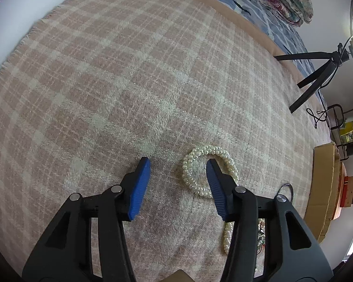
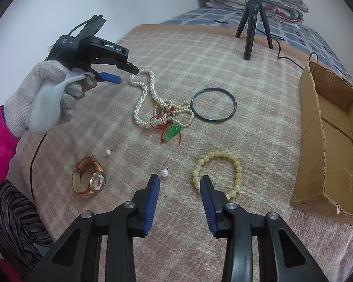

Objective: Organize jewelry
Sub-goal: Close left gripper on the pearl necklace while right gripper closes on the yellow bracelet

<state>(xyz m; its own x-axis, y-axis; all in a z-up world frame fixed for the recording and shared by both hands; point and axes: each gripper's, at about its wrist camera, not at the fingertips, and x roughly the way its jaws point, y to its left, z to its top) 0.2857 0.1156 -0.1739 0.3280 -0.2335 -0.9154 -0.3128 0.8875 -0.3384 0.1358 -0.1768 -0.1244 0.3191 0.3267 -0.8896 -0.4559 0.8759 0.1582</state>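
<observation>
Left gripper: jaws partly apart, gripping nothing, its right finger lying over the pearl necklace loop on the plaid blanket. Right gripper: jaws partly apart, empty; yellow bead bracelet at its 2 o'clock, pearl earring at 11, watch at 9. Cardboard box at 3 o'clock, well apart.

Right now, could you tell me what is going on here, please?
A person in white gloves is sorting jewelry spread on a plaid blanket next to a cardboard box. The left hand-held gripper is down at the pearl necklace, one finger inside its loop. The right hand-held gripper is at the yellow bead bracelet. Neither has gripped anything yet, and nothing is visible in the box.
</observation>
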